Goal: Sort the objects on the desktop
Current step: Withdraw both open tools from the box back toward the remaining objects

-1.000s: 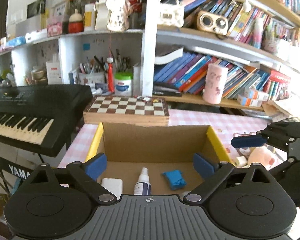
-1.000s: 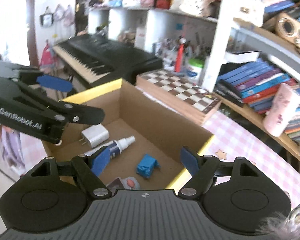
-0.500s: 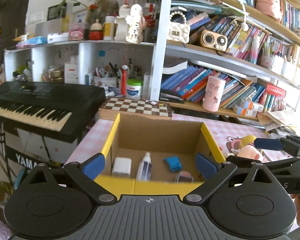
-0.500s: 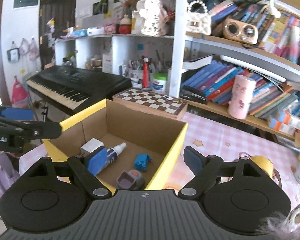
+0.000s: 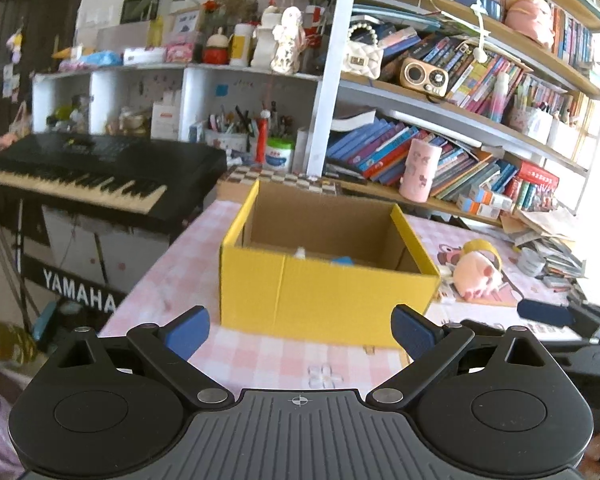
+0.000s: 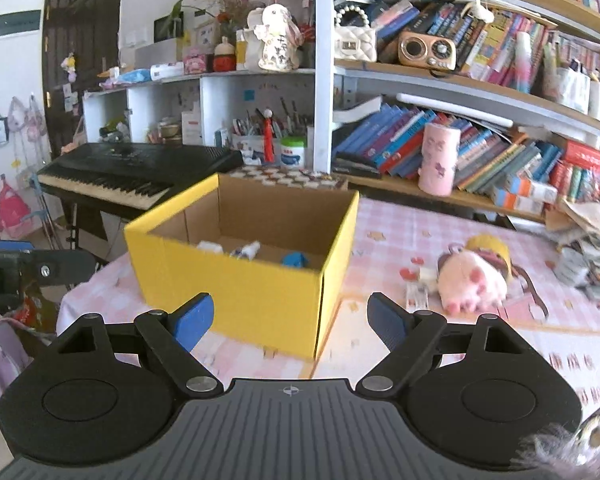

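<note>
Two claws, left [image 5: 300, 332] and right [image 6: 290, 322], both released, empty. Plush [image 6: 470, 280] lies right of box [image 6: 260, 292]; my careless reach may nudge the box.

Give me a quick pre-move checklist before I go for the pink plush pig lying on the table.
1. Left gripper empty, jaws apart: ok.
2. Right gripper empty, jaws apart: ok.
3. Pink plush pig in view, lying on the pink checked tablecloth right of the yellow cardboard box: ok.
4. Nothing lies on top of the pig: ok.
5. Small white item beside the pig, touching or apart: cannot tell.
6. Room left in the box: cannot tell.
</note>
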Available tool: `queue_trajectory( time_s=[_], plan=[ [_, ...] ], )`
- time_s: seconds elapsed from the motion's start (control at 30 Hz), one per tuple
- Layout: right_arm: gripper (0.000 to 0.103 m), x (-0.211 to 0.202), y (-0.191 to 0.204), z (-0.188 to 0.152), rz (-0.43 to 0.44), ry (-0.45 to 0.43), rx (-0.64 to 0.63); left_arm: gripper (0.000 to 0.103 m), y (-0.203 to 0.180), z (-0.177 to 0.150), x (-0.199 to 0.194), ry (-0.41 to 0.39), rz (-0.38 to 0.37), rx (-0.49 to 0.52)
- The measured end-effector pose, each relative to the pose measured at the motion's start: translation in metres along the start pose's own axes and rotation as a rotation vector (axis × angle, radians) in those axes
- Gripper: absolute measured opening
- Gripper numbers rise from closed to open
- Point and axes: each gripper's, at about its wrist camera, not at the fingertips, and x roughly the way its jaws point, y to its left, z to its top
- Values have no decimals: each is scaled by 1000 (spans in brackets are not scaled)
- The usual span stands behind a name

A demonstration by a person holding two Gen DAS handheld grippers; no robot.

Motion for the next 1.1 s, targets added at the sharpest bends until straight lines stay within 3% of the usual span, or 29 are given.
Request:
queue_trajectory(
  time_s=[0.43, 0.73, 1.1],
  plan=[
    [83, -32, 31, -52, -46, 81, -11, 99, -1, -42, -28, 44, 24, -21],
    [83, -42, 35, -61, -66, 93, -28, 99, -9, -54, -28, 84, -11, 1],
    [84, -51, 14, -74, -140, 132, 37, 99, -34, -60, -19, 122, -94, 76]
  ],
)
